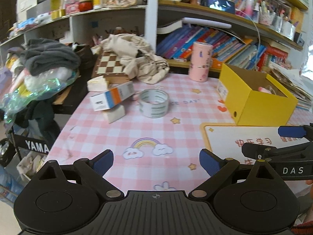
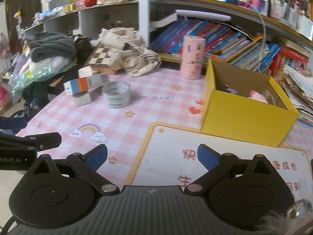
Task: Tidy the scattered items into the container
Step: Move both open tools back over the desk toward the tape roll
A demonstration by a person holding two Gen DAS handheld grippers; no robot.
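Note:
A roll of clear tape [image 1: 154, 102] [image 2: 118, 94] stands on the pink checked tablecloth [image 1: 121, 137]. Left of it an orange, blue and white carton [image 1: 111, 98] [image 2: 86, 85] leans on a small white box [image 1: 114, 114] [image 2: 83, 98]. A pink cylinder [image 1: 200, 61] [image 2: 192, 56] stands upright at the back. The yellow open box [image 1: 254, 99] [image 2: 244, 115] sits on the right with a pink item [image 2: 257, 97] inside. My left gripper [image 1: 156, 162] is open over the rainbow print, holding nothing. My right gripper [image 2: 152, 156] is open and holds nothing, over the whiteboard's left edge.
A yellow-framed whiteboard [image 1: 234, 139] [image 2: 215, 152] lies flat in front of the yellow box. A chessboard [image 1: 109, 64] and crumpled beige cloth [image 1: 140, 58] sit at the back. Clothes and bags [image 1: 45, 68] pile up off the table's left edge. Bookshelves [image 2: 225, 39] line the back.

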